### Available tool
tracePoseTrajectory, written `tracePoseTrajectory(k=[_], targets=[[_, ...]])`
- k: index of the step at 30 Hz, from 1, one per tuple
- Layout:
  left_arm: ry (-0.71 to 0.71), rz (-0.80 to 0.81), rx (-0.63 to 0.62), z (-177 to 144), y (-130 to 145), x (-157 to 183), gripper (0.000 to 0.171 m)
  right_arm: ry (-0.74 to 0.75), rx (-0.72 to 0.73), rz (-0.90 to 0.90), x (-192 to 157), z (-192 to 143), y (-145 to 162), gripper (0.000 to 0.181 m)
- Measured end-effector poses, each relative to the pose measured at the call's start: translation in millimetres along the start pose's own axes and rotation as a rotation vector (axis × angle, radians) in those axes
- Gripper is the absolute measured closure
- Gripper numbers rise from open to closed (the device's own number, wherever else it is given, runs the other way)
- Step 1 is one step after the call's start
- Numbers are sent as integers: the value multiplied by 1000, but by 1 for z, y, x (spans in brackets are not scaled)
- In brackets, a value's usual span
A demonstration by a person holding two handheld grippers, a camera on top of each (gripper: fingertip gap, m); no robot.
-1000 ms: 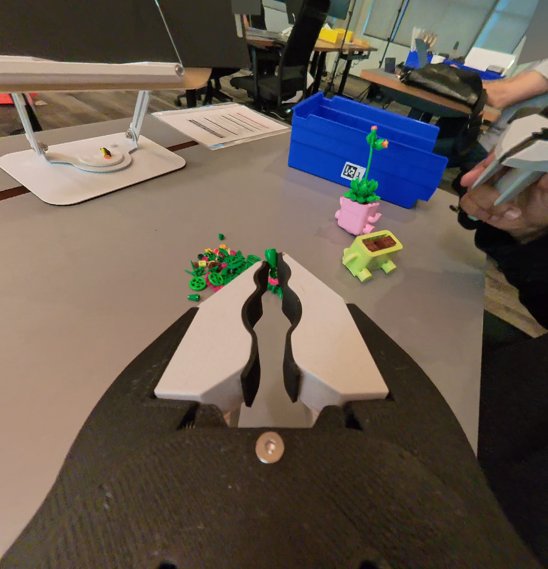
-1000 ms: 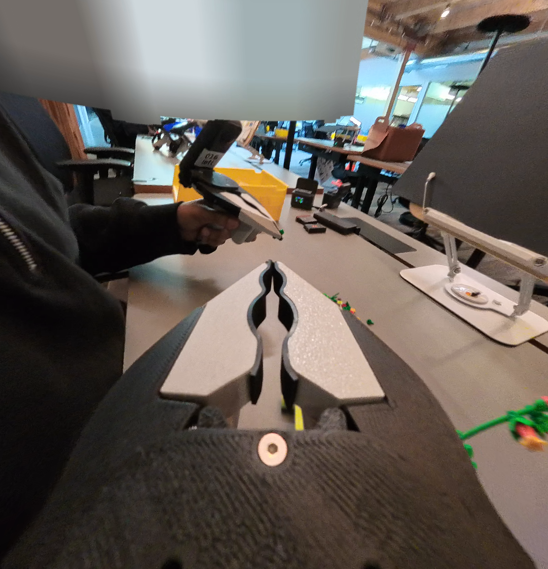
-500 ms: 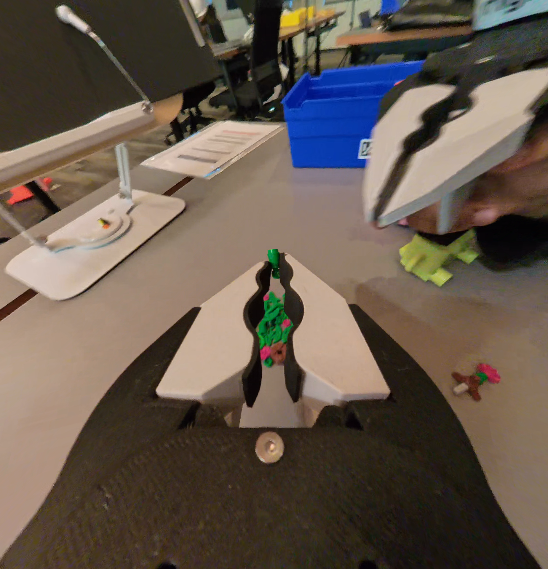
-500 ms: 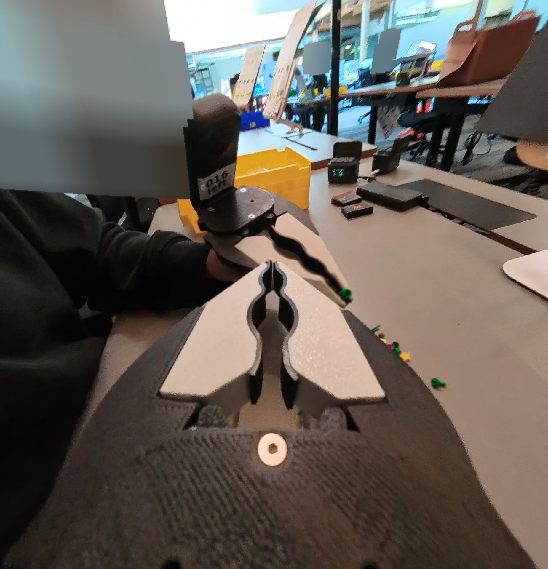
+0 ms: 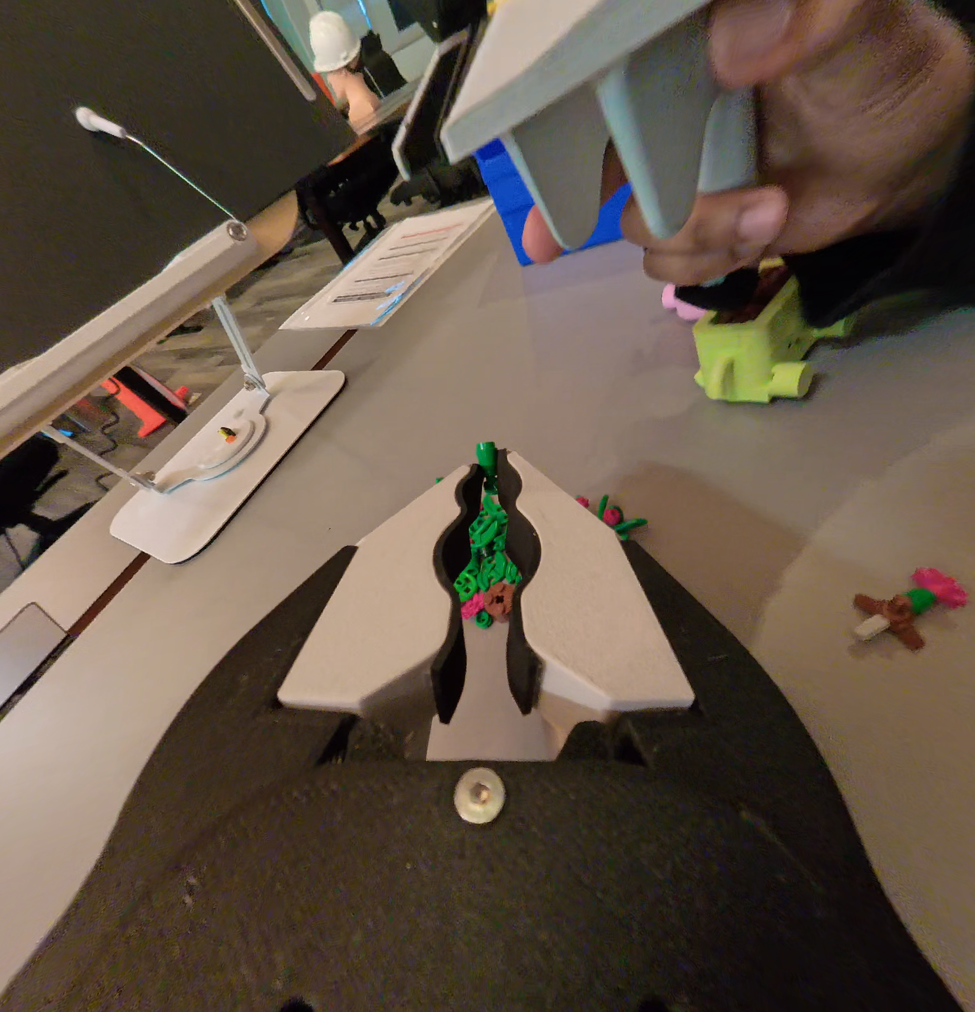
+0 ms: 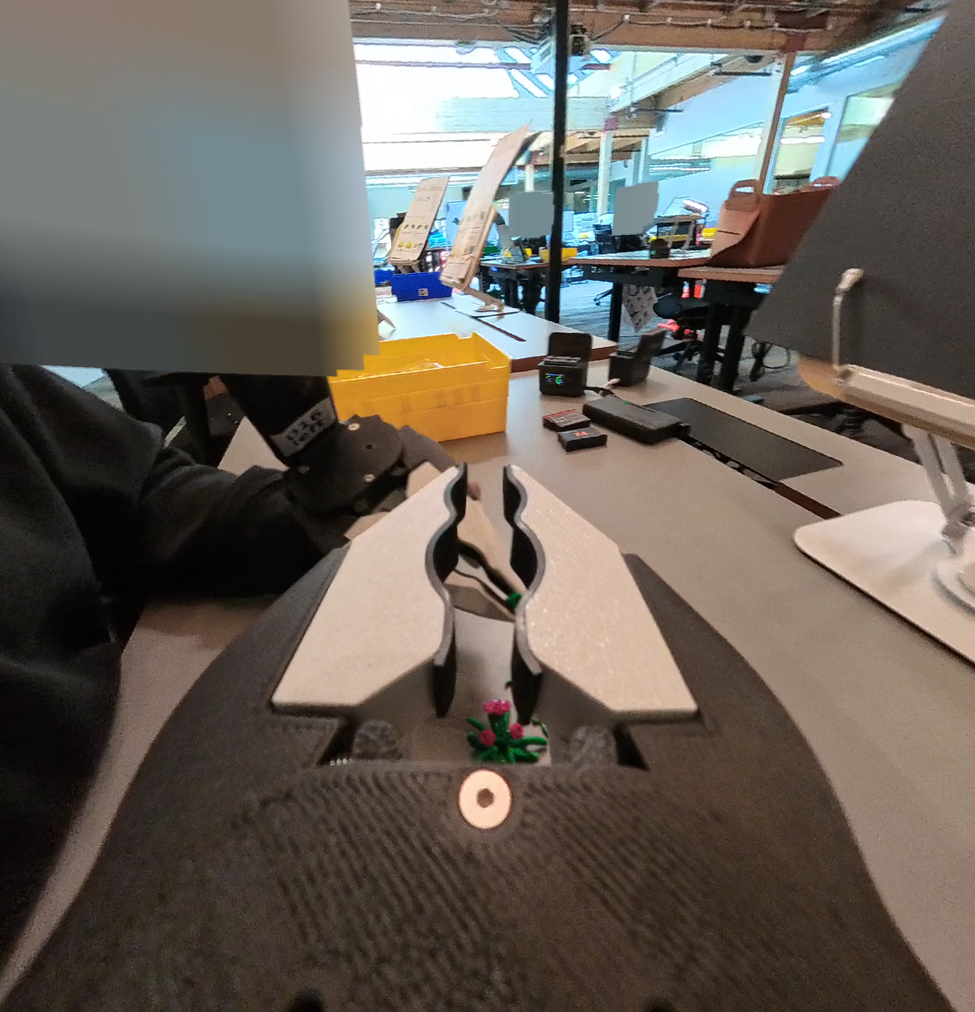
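The left gripper (image 5: pixel 489 465) pinched one green stem piece (image 5: pixel 485 454) above the grey table (image 5: pixel 529 350); the right gripper (image 6: pixel 484 477) hung parted, empty, near one lime pot (image 5: pixel 748 356) and one loose flower (image 5: pixel 912 605)

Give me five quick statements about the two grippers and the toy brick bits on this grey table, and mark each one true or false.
1. The left gripper is shut on a green brick stem. True.
2. The right gripper is shut. False: its fingertips stand apart with nothing between them.
3. The lime green brick pot stands on the table. True.
4. The pink flower with a brown base is planted in that pot. False: it lies loose on the table.
5. The yellow bin sits beside the lime pot. False: it sits at the table's far end.
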State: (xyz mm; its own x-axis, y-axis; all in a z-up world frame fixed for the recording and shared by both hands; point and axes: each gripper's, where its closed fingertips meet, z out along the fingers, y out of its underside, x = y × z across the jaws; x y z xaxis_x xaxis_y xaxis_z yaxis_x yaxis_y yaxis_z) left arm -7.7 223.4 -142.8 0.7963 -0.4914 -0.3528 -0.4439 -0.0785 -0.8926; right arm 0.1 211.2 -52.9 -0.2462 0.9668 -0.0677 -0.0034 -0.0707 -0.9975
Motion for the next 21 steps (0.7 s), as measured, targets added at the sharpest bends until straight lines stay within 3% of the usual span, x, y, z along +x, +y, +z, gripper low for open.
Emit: tracePoseTrajectory(k=[6, 12, 17, 21], targets=[[-55, 96, -38, -2, 7, -8, 169, -90, -143, -57, -40, 16, 32, 171], [-102, 99, -29, -6, 12, -21, 169, -160, -252, 153, -54, 27, 67, 170], [-41, -136, 67, -10, 3, -27, 169, -40, -353, 16, -27, 25, 91, 170], [92, -469, 203, -16, -12, -30, 170, -21, -321, 11, -23, 27, 90, 162]])
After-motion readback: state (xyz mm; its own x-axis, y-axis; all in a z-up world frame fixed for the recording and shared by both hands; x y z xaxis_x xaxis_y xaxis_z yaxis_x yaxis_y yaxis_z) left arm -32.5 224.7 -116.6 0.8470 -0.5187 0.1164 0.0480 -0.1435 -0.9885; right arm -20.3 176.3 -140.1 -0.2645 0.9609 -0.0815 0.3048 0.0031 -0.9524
